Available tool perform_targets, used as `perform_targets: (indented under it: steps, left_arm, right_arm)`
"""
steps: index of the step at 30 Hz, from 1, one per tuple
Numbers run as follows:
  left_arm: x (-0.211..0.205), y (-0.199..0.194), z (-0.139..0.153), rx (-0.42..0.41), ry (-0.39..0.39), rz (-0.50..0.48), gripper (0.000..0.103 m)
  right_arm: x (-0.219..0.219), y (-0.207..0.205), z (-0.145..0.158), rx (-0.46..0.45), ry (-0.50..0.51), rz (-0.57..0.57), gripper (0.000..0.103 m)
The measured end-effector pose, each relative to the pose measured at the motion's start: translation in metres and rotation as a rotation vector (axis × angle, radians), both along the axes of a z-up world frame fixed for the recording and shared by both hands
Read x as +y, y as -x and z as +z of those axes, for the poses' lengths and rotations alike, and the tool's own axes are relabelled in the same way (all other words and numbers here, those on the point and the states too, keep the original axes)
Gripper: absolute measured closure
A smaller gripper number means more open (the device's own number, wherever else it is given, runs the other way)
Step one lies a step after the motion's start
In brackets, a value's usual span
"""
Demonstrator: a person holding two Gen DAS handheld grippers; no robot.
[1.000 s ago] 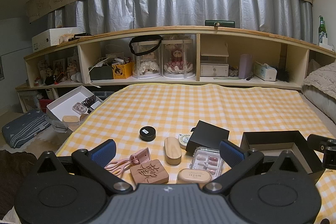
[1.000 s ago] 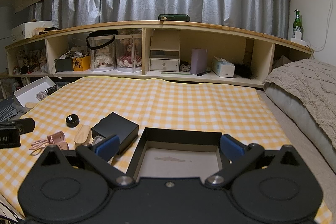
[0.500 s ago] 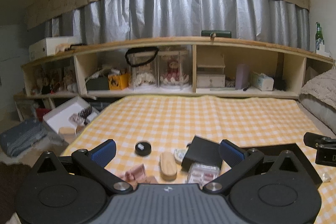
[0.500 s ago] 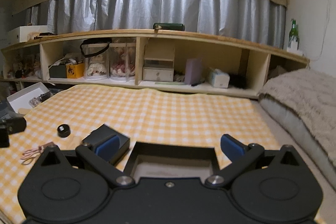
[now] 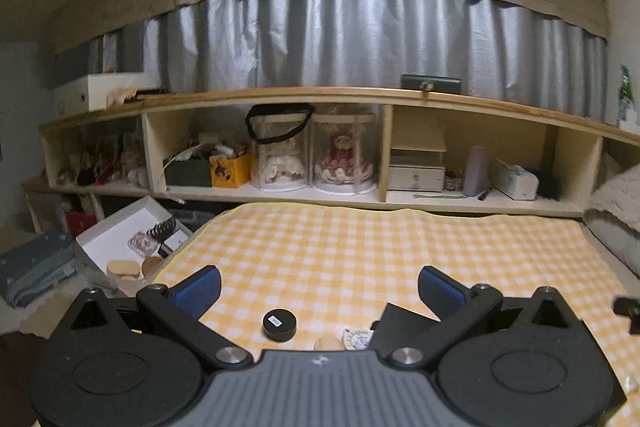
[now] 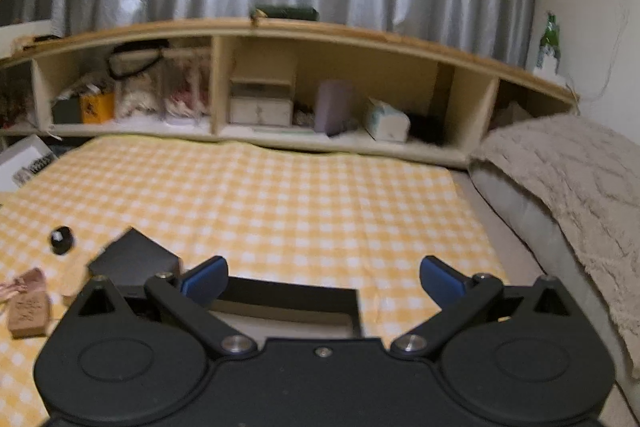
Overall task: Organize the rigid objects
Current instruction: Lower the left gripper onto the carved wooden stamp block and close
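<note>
Item: round black tin (image 5: 279, 323), small white label on its lid, lying on the yellow checked cloth (image 5: 360, 247). It sits just ahead of your left gripper (image 5: 318, 285), between the spread blue pads (nothing held). Your right gripper (image 6: 322, 277), likewise spread and empty, hangs over the open black box (image 6: 304, 301).

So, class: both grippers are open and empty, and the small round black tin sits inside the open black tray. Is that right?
Not quite. The small round black tin sits on the checked cloth, outside the open black tray, as the right wrist view shows. Both grippers, left and right, are open and empty.
</note>
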State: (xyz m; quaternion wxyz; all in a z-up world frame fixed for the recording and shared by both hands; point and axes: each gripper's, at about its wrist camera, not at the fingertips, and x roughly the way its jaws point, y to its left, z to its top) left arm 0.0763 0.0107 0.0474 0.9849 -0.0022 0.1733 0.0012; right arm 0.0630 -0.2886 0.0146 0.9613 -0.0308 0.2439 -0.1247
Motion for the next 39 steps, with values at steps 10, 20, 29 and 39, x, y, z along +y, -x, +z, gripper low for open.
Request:
perform_targets:
  steps: [10, 20, 29, 39]
  left_arm:
    - [0.033, -0.059, -0.011, 0.077, -0.006, 0.081, 0.000]
    - [0.049, -0.096, -0.045, 0.221, -0.017, 0.098, 0.000]
    - [0.055, -0.109, -0.072, 0.379, 0.047, 0.086, 0.000]
    - [0.046, -0.115, -0.102, 0.552, 0.087, 0.110, 0.000]
  right_arm:
    - [-0.059, -0.029, -0.032, 0.162, -0.127, -0.069, 0.034]
    - [-0.087, -0.035, -0.065, 0.314, -0.347, -0.082, 0.065]
    - [-0.085, -0.043, -0.086, 0.443, -0.390, -0.071, 0.087]
    - [-0.073, -0.047, -0.091, 0.489, -0.309, -0.073, 0.099]
